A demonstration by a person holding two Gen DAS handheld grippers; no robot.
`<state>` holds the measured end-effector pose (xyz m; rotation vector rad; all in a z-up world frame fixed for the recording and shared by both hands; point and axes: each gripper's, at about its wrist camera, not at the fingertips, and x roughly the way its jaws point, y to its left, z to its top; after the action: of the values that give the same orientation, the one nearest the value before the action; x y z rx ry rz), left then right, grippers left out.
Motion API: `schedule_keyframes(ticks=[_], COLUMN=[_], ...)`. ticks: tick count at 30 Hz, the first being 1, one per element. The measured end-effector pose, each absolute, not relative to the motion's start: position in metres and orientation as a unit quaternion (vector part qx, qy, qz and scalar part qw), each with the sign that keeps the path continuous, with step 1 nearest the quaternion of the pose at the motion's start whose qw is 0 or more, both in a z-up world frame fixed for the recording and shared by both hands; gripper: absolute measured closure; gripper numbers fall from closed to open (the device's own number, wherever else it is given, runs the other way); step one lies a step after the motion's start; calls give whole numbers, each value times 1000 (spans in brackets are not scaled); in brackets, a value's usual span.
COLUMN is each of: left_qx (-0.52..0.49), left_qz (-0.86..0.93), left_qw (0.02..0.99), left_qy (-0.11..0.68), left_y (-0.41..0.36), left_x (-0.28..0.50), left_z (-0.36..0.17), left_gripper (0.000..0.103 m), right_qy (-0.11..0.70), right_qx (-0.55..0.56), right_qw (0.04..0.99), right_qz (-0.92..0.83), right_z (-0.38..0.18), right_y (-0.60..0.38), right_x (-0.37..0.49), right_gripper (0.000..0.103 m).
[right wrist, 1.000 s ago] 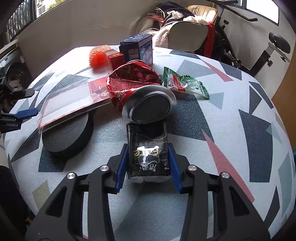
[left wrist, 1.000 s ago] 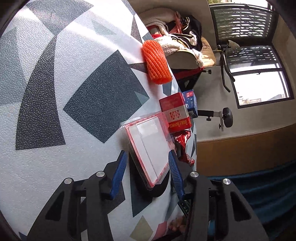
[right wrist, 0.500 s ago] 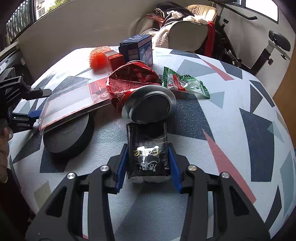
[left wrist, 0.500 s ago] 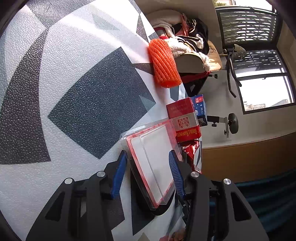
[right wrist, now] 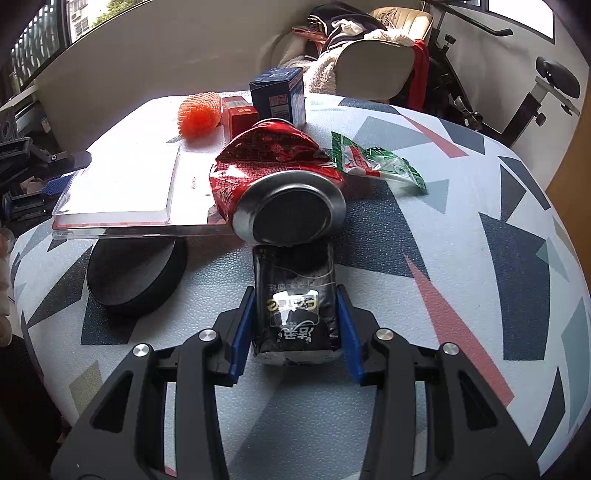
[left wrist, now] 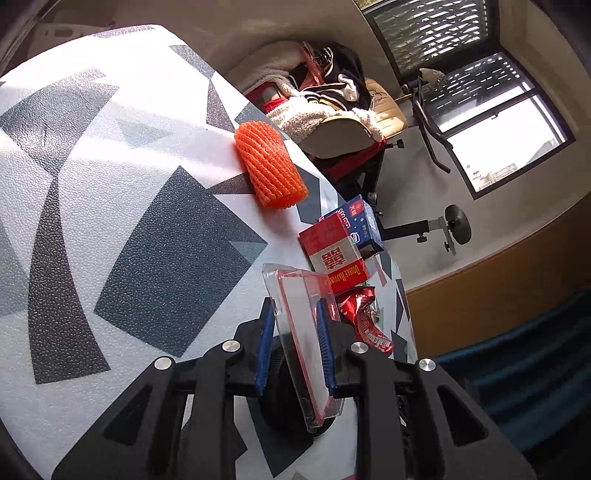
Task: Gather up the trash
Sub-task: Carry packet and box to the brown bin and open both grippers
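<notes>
A chair (right wrist: 373, 62) heaped with clothes (right wrist: 332, 26) is standing just beyond the table (right wrist: 461, 229) with its geometric-patterned cover; an exercise bike (right wrist: 532, 99) is standing right of the chair, below a window (left wrist: 495, 122).

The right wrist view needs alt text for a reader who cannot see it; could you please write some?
The right gripper straddles a black drink carton lying on a patterned table. Just beyond are a crushed red can, a clear plastic package, a black puck and a green wrapper.
</notes>
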<state>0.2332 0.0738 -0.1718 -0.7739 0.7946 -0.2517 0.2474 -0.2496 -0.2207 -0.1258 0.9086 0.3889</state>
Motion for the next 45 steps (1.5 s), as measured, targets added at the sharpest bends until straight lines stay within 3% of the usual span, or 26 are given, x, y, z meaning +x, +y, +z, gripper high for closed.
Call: schedule_keyframes(ticks=[7, 17, 24, 35, 45], left_qx=[-246, -220, -202, -187, -144], left_qz=[-131, -130, -146, -218, -300], left_qw=[901, 908, 916, 897, 862], left_qy=[331, 331, 316, 337, 383], left_y=[85, 107, 109, 81, 34], left_x=[196, 146, 114, 53, 8], left_z=[-98, -71, -36, -36, -75], left_gripper=[85, 87, 90, 90, 90], right_qy=[434, 430, 385, 330, 311], right_qx=[-63, -93, -71, -29, -31], right_qw=[881, 884, 908, 923, 925], right_qz=[178, 159, 149, 196, 216], right_z=[-221, -219, -196, -146, -131], right_y=[-249, -244, -258, -261, -255], right_x=[246, 241, 199, 110, 63], right_gripper=[59, 60, 61, 61, 61])
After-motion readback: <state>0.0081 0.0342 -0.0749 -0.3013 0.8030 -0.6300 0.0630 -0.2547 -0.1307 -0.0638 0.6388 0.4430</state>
